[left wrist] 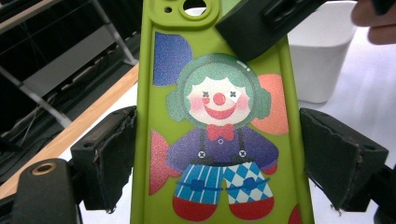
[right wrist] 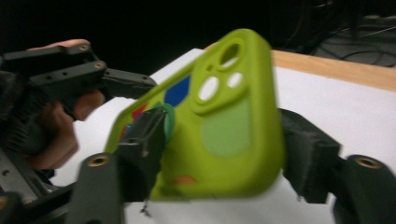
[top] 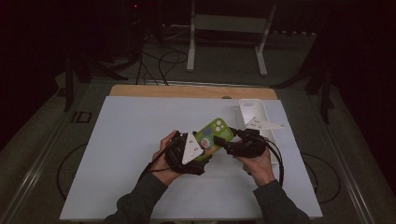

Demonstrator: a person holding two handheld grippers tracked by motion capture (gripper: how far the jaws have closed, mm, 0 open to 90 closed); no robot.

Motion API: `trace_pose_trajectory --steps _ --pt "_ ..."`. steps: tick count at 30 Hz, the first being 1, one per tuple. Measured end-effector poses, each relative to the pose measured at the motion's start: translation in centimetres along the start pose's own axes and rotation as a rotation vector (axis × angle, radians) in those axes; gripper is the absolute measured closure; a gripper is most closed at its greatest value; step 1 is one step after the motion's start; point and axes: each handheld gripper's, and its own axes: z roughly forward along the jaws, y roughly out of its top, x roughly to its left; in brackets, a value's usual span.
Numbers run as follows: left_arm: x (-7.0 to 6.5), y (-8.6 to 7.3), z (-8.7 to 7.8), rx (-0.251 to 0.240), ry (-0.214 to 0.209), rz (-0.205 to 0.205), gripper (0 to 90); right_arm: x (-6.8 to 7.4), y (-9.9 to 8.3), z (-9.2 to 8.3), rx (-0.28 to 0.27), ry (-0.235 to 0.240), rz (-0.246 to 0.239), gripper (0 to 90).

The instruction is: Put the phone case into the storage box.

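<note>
Left gripper (left wrist: 219,163) clasps green phone case (left wrist: 219,140).

Dim room with dark surroundings. A wood-edged tabletop (top: 187,91) carries a white sheet (top: 135,154). Beyond it, a grey carpeted floor (top: 224,65) bears black cables (top: 161,58) and a white metal frame stand (top: 229,23). Dark stand legs (top: 70,70) flank the left side.

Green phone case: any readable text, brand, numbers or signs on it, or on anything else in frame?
None readable.
green phone case: a printed clown picture with coloured shapes, no words or numbers.
white bin: plain, no label visible.
grey plates on the grippers: small dark marks, too small to read.
</note>
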Motion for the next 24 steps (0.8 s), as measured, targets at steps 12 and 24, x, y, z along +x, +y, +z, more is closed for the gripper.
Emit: trace_pose_trajectory --steps 12,24 --pt "0.08 -0.05 0.27 -0.01 -0.017 -0.005 16.2 0.0 -0.06 0.05 0.006 0.154 0.049 66.9" --pt "-0.25 0.01 0.92 0.015 0.005 -0.004 16.0 0.46 -0.03 0.13 -0.022 0.183 0.057 83.5"
